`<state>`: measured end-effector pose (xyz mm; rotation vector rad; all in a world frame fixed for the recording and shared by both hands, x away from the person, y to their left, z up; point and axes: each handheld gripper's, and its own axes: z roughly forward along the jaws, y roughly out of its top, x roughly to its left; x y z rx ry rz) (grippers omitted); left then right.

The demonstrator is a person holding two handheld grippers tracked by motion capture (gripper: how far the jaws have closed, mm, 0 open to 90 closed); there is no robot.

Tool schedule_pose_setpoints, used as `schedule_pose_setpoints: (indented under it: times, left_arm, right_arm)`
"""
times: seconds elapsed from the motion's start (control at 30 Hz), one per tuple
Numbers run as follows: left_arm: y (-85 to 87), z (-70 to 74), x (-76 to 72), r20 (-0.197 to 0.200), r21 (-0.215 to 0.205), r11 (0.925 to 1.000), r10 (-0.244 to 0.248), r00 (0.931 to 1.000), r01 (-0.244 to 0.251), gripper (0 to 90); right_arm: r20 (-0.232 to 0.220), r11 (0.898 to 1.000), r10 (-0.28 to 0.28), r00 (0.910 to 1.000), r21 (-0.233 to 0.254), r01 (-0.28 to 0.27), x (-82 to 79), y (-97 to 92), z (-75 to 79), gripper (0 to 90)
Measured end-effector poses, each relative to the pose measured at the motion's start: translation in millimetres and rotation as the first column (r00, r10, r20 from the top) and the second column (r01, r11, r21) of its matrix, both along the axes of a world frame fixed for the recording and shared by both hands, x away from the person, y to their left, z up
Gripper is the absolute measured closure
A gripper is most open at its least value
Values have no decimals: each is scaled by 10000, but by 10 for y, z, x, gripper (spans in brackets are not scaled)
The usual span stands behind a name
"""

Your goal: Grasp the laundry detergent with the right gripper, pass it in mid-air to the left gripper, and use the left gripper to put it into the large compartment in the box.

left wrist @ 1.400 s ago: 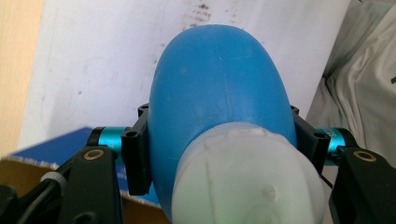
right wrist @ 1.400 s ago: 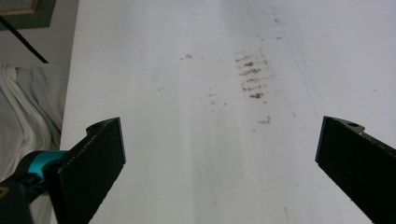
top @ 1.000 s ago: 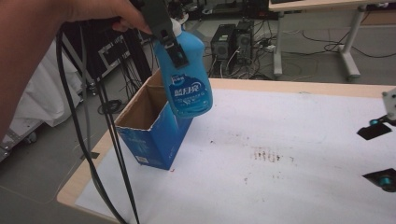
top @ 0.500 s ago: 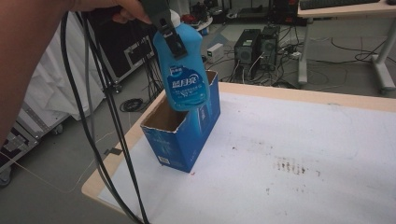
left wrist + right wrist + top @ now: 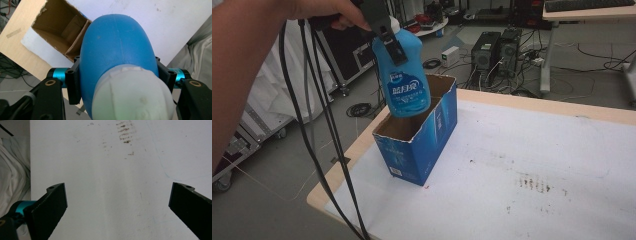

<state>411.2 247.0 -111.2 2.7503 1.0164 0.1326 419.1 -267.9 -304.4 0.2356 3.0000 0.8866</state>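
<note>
A blue bottle [image 5: 406, 85] with a white cap [image 5: 132, 96] hangs upright over the open blue cardboard box [image 5: 432, 135], its base at the box's mouth. My left gripper [image 5: 387, 35] is shut on the bottle's upper part, a hand holding it from above. Seen along the left gripper's own jaws, the bottle [image 5: 117, 50] sits squeezed between them, with the box's brown inside [image 5: 63, 32] below and to the left. My right gripper [image 5: 117, 205] stands open over the white table sheet [image 5: 112, 170], nothing between its fingers.
The box stands near the table's left corner on the white sheet [image 5: 537, 150], which carries dark smudges [image 5: 534, 182]. Black cables [image 5: 319, 135] trail down at the left. Computer towers [image 5: 497, 50] and wires lie on the floor beyond the table. White cloth [image 5: 10, 180] hangs beside the table.
The bottle has come lower over the box, its base now at the opening. The high view has shifted left, so the box sits nearer the middle.
</note>
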Motion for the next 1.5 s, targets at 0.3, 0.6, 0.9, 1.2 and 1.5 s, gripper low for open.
schedule_pose_setpoints:
  times: [0.3, 0.6, 0.9, 1.2, 1.5]
  left_arm:
    - [80, -350, 67, -214, 71, 9999, -102, 9997, 103, 375]
    - [90, -812, 113, -333, 366, 9985, -394, 9987, 406, 375]
    - [129, -1259, 99, -492, 466, 9969, -605, 9970, 628, 375]
    - [110, -1530, 122, -769, 666, 9948, -714, 9945, 766, 374]
    - [102, -1677, 128, -937, 785, 9926, -853, 9919, 928, 374]
  right_arm:
    - [-59, 10000, -66, 10000, -50, 66, 25, 25, -21, 11]
    - [-194, 9999, -133, 9997, -91, 132, 26, 40, -81, 11]
    - [-263, 9996, -247, 9993, -175, 242, 26, 14, -105, 11]
    - [-348, 9994, -210, 9992, -299, 200, 19, 39, -124, 12]
    - [-363, 9994, -172, 9992, -304, 161, 16, 46, -142, 12]
